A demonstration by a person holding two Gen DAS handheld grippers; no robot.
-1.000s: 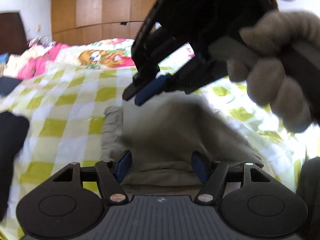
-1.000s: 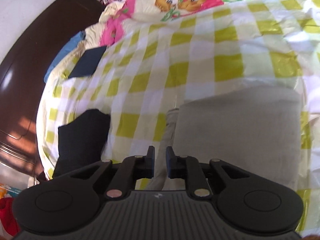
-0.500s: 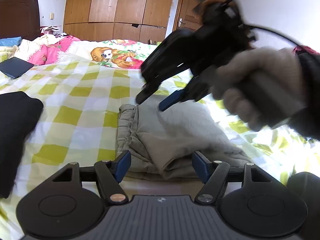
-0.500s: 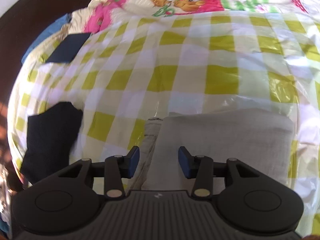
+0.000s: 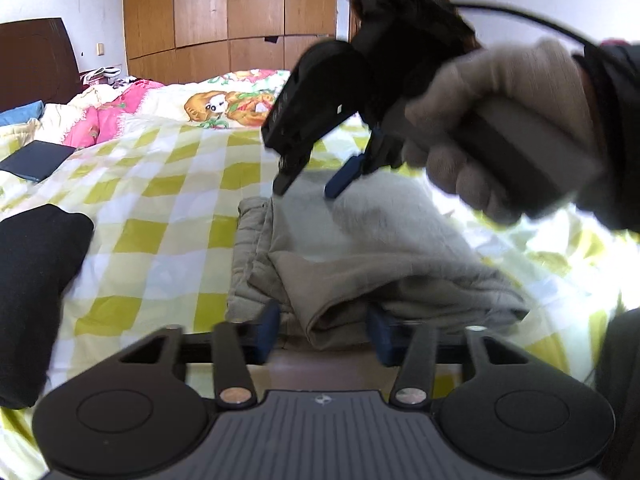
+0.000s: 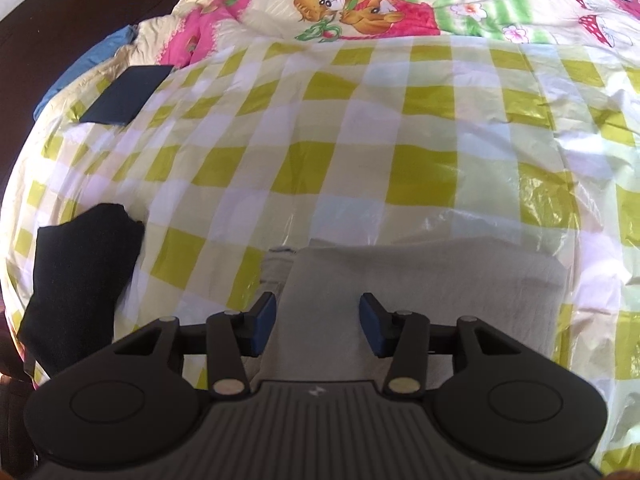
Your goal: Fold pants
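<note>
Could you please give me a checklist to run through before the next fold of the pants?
1. Folded grey-beige cloth pants lie on the yellow-checked plastic sheet: ok.
2. Left tongs straddle the near fold, jaws just been closing: ok.
3. Left grip firm: cannot tell.
4. Right tongs empty above the pants, jaws just been opening: ok.
5. Layer edges aligned: not ok, a lower layer peeks out on the side nearest the black garment.
6. Black cloth garment apart from the pants: ok.

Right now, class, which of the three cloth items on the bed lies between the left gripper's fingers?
The beige pants. The black garment lies off to their left, and the flat dark-blue piece lies far back, near the pillows.
</note>
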